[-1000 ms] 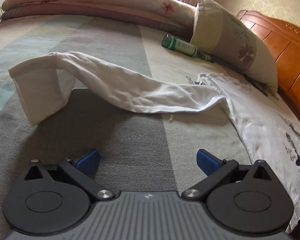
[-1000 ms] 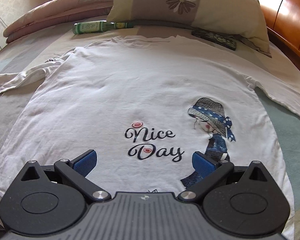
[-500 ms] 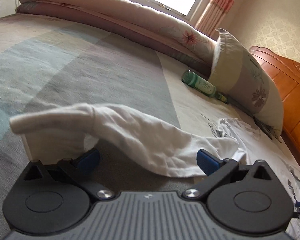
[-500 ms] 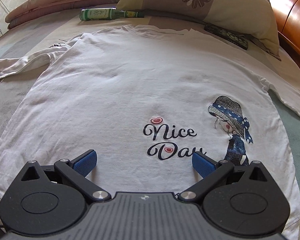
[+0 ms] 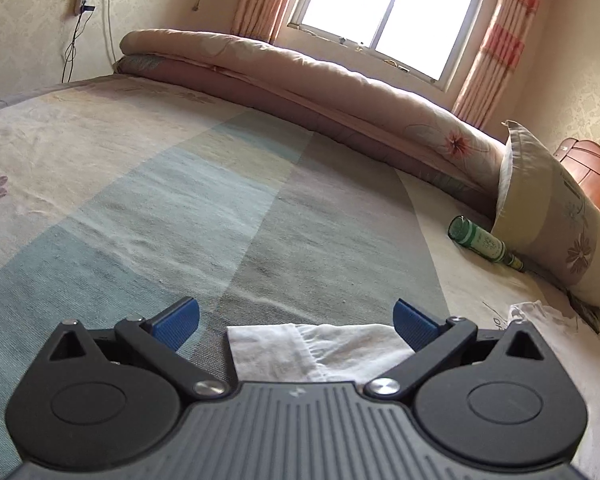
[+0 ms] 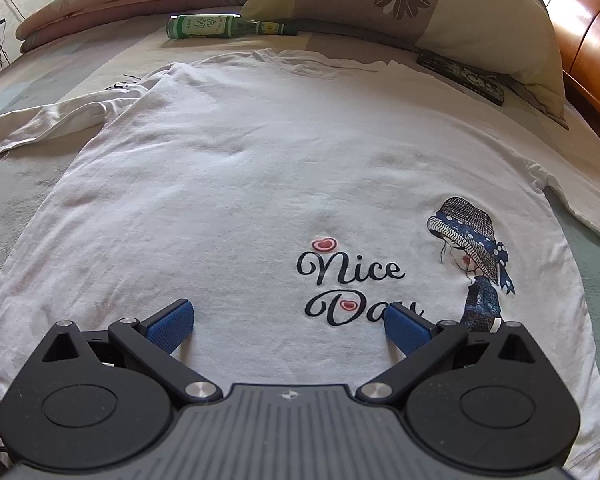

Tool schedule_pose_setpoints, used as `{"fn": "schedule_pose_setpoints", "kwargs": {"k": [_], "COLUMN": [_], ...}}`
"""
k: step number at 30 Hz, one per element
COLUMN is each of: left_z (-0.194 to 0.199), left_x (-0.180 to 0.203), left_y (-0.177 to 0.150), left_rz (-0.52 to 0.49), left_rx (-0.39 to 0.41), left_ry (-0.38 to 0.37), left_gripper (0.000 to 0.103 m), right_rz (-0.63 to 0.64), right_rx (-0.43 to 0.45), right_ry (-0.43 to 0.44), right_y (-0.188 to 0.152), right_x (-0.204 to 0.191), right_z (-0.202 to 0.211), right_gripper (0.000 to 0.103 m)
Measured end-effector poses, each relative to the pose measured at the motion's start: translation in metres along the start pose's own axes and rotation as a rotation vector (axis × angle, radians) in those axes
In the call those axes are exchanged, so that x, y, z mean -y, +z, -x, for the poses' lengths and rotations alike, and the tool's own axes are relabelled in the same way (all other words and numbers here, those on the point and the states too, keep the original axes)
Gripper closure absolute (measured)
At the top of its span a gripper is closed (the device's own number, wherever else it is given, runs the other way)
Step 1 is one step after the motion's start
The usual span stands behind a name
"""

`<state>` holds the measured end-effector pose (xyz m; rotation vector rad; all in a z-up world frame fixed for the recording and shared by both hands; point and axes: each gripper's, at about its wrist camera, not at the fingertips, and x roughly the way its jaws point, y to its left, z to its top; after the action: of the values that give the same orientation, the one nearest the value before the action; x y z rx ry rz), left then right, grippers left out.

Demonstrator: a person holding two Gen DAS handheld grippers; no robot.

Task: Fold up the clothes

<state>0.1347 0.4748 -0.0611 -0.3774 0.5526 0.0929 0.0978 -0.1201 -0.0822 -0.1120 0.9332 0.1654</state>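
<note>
A white long-sleeved shirt printed "Nice Day" beside a hatted figure lies flat on the bed. Its left sleeve stretches out to the left; the right sleeve runs off to the right. My right gripper hovers open above the shirt's lower front, with nothing between its blue pads. In the left wrist view the sleeve's cuff end lies between and under the wide-open jaws of my left gripper, close to the gripper body. Whether the cloth touches the pads is unclear.
A green glass bottle lies near the shirt's collar, beside a flowered pillow. A dark remote rests by the pillow. A rolled quilt lines the far side. A wooden headboard stands at the right.
My left gripper has moved forward over the sleeve and tilted upward, so only the cuff end shows between its jaws. My right gripper has slid slightly left over the shirt.
</note>
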Motion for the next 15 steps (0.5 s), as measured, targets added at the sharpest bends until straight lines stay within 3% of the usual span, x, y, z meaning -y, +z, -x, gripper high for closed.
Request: {"fn": "schedule_pose_setpoints", "kwargs": {"k": [5, 9, 15], "left_z": [-0.012, -0.037, -0.047], "left_x": [0.040, 0.082, 0.082], "left_y": [0.004, -0.012, -0.053], "left_rz": [-0.092, -0.191, -0.177], "left_rx": [-0.034, -0.113, -0.232], "left_ry": [-0.107, -0.168, -0.141], "left_gripper": [0.001, 0.001, 0.001], "right_rz": [0.012, 0.033, 0.061], "right_rx": [0.015, 0.029, 0.043], "right_ry": [0.009, 0.018, 0.038], "right_y": [0.004, 0.006, 0.007], "right_x": [-0.006, -0.013, -0.016], "right_z": [0.005, 0.010, 0.014], "right_gripper": [0.000, 0.000, 0.000]}}
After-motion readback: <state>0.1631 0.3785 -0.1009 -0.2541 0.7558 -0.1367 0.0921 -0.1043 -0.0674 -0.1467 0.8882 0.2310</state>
